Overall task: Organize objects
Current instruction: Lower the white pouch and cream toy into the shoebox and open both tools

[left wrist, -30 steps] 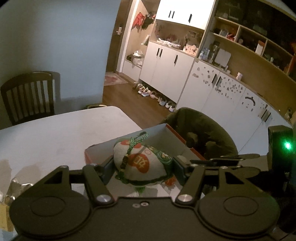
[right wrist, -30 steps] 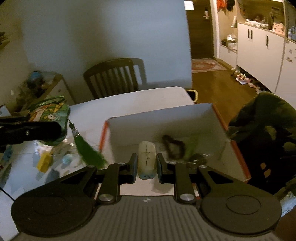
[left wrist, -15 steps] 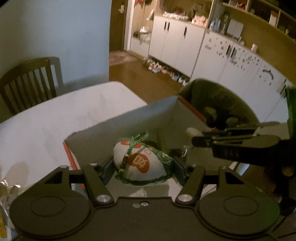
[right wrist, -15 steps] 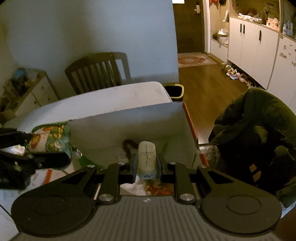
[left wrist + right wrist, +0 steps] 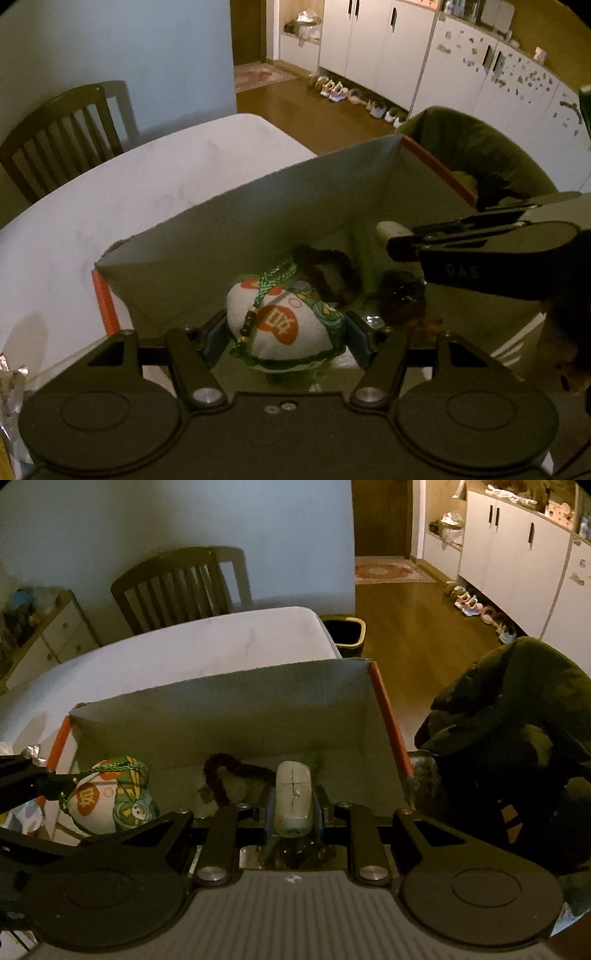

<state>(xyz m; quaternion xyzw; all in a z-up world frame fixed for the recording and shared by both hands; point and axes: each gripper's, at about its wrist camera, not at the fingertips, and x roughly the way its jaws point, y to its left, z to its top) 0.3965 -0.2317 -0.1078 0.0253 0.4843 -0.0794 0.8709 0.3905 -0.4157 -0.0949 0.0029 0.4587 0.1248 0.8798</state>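
My left gripper (image 5: 286, 332) is shut on a round white embroidered pouch (image 5: 282, 326) with a green cord and an orange patch, held over the open cardboard box (image 5: 258, 206). The same pouch (image 5: 110, 797) shows at the left of the right wrist view, inside the box (image 5: 229, 701). My right gripper (image 5: 293, 805) is shut on a small pale oblong block (image 5: 293, 797), also above the box's inside. In the left wrist view the right gripper (image 5: 400, 242) reaches in from the right with the block's tip (image 5: 389, 229) showing. A dark scrunchie (image 5: 328, 273) lies on the box floor.
The box stands on a white table (image 5: 184, 646), near its right edge. A wooden chair (image 5: 181, 587) stands beyond the table. A dark green garment (image 5: 509, 738) is heaped right of the box. A small bin (image 5: 345, 635) sits on the floor past the table corner.
Both grippers have come forward and down over the box, each still gripping its object. The box's inside now fills the lower middle of both views.
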